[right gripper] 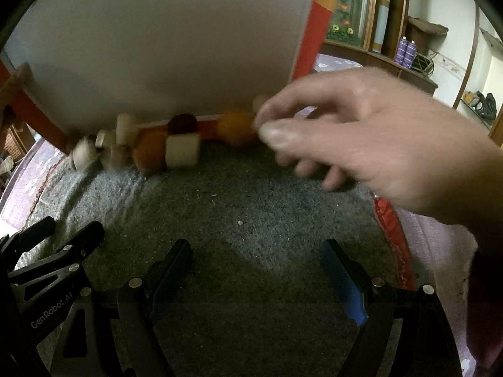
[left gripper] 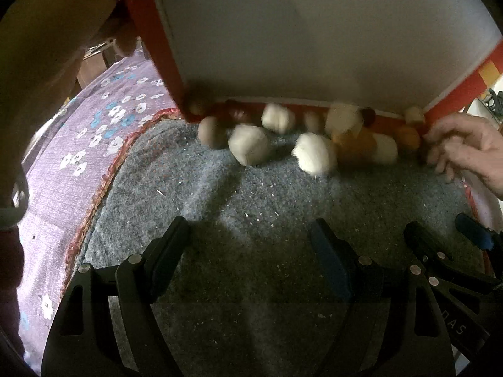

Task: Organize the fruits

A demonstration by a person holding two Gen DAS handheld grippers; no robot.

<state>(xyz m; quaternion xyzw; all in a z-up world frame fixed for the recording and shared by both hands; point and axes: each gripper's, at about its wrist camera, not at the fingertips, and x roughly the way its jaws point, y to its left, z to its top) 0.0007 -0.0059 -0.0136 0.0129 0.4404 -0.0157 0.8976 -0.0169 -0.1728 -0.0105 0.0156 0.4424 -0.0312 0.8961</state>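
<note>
your left gripper and right gripper gape wide, empty; fruits at 12 o'clock, hand at 2.

Left black two-finger claw low over the mat, jaws spread wide, nothing between them. Right black two-finger claw just beside it, likewise spread and empty. Bare hand reaches forward, fingertips pinched together.

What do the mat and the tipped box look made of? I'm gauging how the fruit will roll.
Mat: grey fuzzy felt or carpet, matte, flecked with crumbs, with a red woven edge. Box: probably cardboard, with a smooth white inner face and red outside; blur leaves that open.
</note>
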